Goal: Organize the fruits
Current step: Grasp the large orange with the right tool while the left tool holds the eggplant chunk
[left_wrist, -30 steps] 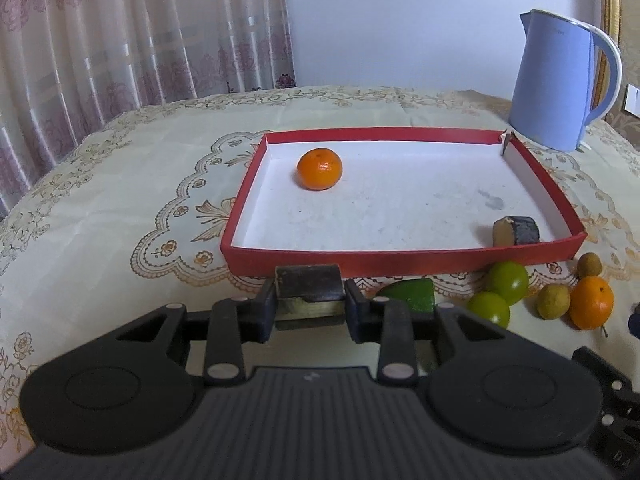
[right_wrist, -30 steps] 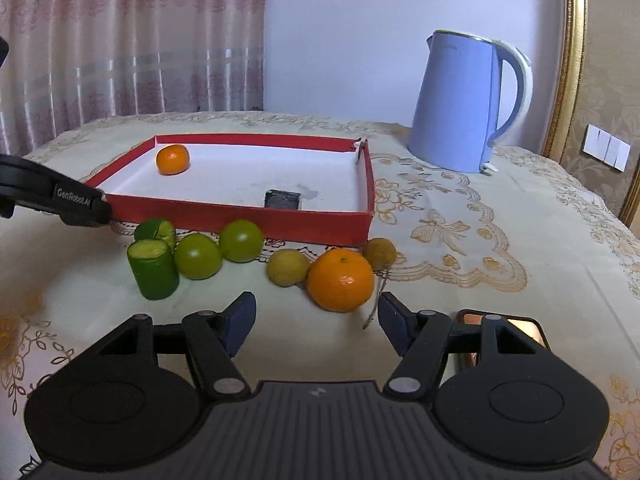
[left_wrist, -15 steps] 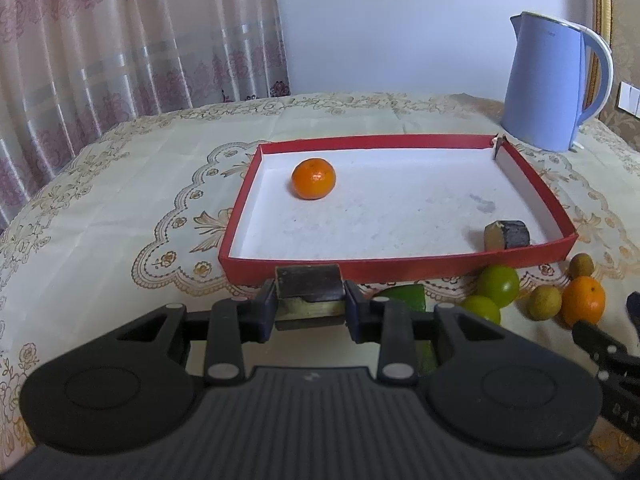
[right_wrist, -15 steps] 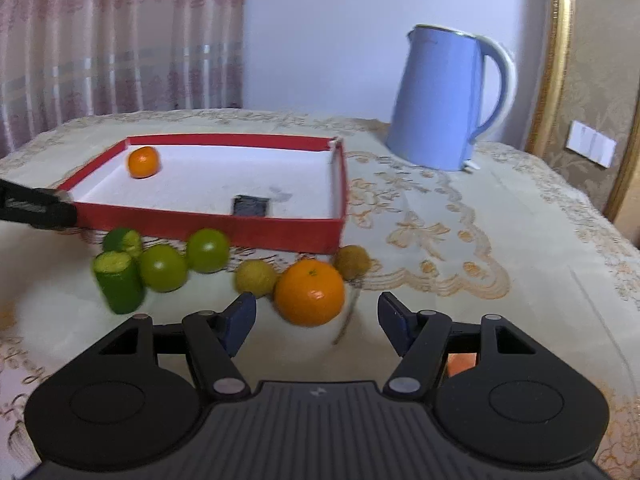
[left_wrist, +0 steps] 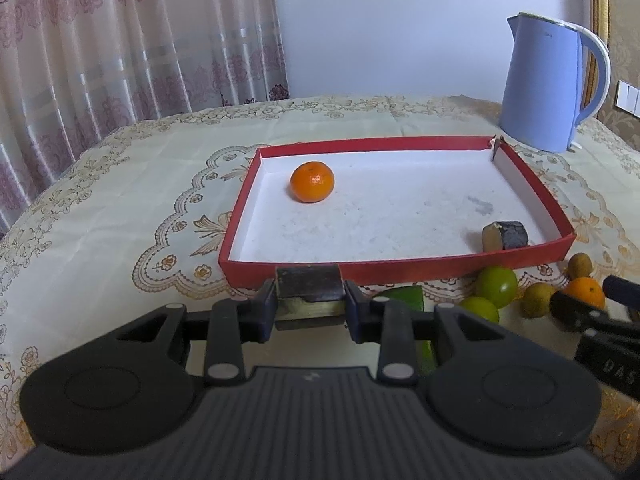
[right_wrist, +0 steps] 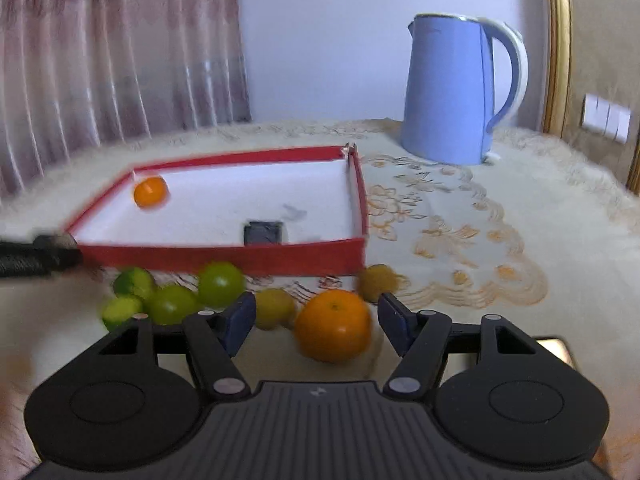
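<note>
My left gripper (left_wrist: pixel 310 300) is shut on a dark, pale-fleshed fruit chunk (left_wrist: pixel 309 288), held just in front of the red tray's near wall (left_wrist: pixel 400 269). The tray holds a tangerine (left_wrist: pixel 312 181) and another dark chunk (left_wrist: pixel 505 235). My right gripper (right_wrist: pixel 318 318) is open, its jaws on either side of an orange (right_wrist: pixel 334 325) on the cloth. Green limes (right_wrist: pixel 220 283), cucumber pieces (right_wrist: pixel 122 311) and small yellow-brown fruits (right_wrist: pixel 274 307) lie in front of the tray. The right gripper also shows at the right edge of the left wrist view (left_wrist: pixel 576 312).
A blue kettle (left_wrist: pixel 550 84) stands behind the tray's far right corner. A lace-patterned cloth (left_wrist: pixel 100 220) covers the table. Curtains hang at the back left, and a gold frame stands at the right.
My right gripper has moved forward and closed in around the orange, still open. My left gripper has risen a little with the chunk held, so the tray looks farther below.
</note>
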`<state>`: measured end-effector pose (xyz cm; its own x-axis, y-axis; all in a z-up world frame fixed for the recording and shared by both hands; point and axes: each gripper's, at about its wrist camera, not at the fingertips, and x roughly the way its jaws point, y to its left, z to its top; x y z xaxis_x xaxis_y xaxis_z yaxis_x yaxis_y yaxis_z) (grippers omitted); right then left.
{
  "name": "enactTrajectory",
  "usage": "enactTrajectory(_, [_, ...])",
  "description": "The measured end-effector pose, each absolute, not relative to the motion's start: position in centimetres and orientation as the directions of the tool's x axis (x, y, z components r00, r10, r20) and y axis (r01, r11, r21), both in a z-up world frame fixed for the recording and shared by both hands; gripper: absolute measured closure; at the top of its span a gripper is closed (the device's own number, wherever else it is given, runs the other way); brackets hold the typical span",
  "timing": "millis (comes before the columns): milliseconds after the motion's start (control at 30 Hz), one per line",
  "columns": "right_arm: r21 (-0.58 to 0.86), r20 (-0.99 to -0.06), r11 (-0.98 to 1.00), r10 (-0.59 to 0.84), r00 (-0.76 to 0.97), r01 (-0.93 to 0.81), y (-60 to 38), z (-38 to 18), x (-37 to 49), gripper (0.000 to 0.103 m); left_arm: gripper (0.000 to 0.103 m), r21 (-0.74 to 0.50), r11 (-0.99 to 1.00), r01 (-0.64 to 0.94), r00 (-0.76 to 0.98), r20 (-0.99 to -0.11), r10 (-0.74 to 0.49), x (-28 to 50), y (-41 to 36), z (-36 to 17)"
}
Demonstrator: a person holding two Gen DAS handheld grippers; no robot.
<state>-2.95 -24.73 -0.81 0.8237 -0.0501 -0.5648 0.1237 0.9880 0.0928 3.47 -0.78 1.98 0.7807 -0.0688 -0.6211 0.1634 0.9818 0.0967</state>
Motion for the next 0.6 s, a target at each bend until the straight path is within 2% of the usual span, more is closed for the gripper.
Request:
enactTrajectory(100, [-0.015, -0.578, 0.985, -0.151, 0.802, 0.174, -24.4, -1.1, -3.1, 0.036, 0.071, 0.096, 0.982, 0.165, 0.781, -0.621, -0.07, 3.5, -0.7, 2.0])
enactTrajectory(600, [-0.046, -0.609, 0.983, -0.168, 0.775, 0.177, -24.4, -2.1, -2.6, 0.036, 0.071, 0.099, 0.98, 0.173, 0.781, -0.62, -0.076, 3.7, -0.8, 2.0])
